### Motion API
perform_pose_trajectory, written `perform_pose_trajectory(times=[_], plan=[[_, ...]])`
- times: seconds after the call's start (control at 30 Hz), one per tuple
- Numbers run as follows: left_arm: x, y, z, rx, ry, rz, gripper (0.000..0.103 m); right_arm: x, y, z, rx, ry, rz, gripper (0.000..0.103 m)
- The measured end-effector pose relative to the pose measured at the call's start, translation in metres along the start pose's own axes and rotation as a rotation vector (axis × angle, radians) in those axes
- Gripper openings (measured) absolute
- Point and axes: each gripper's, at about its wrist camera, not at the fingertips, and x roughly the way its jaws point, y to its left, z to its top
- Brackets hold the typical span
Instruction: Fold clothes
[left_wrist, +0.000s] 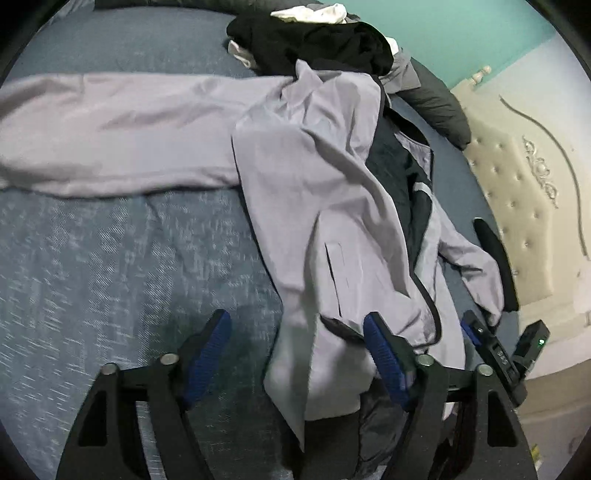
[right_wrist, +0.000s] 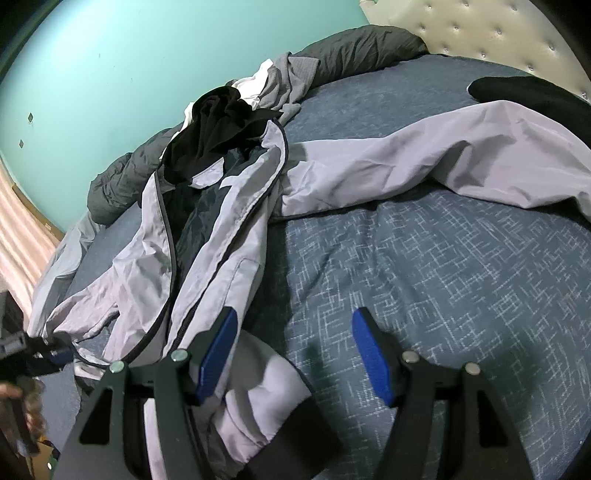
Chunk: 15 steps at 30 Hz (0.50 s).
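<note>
Jacket (left_wrist: 332, 206) lies half-spread on the bed (left_wrist: 110, 277), one sleeve (left_wrist: 110, 125) stretched toward nine o'clock, its front partly turned over the dark lining. The step looks like laying it flat before the first fold; next, the loose hem wants catching and drawing square. Open bedding at seven o'clock gives room; a clothes pile (left_wrist: 314, 40) crowds twelve o'clock. Left gripper (left_wrist: 295, 354) is released, hem between its jaws ungripped. Right gripper (right_wrist: 295, 354) is released, empty.

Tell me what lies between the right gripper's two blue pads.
In the right wrist view, bare blue patterned bedspread fills the gap of the right gripper. The grey jacket sits beside and under its left pad only.
</note>
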Motion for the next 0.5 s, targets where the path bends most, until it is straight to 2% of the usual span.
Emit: perform_pose_trajectory(times=[0.07, 0.23, 0.27, 0.37, 0.5], plan=[[0.0, -0.004, -0.003, 0.017, 0.007, -0.009, 0.045, 0.001, 0.0, 0.0, -0.001, 0.002, -0.002, 0.065], [0.002, -0.023, -0.016, 0.059, 0.037, -0.07, 0.029, -0.001, -0.004, -0.001, 0.016, -0.005, -0.018, 0.065], [0.001, -0.027, -0.018, 0.072, 0.041, -0.08, 0.023, -0.002, -0.004, -0.002, 0.016, -0.006, -0.022, 0.065], [0.0, -0.038, -0.028, 0.091, 0.045, -0.113, 0.018, -0.005, -0.002, -0.009, 0.003, -0.002, -0.036, 0.065], [-0.004, -0.054, -0.04, 0.132, 0.049, -0.127, 0.017, -0.016, -0.001, -0.019, -0.019, -0.005, -0.052, 0.065]])
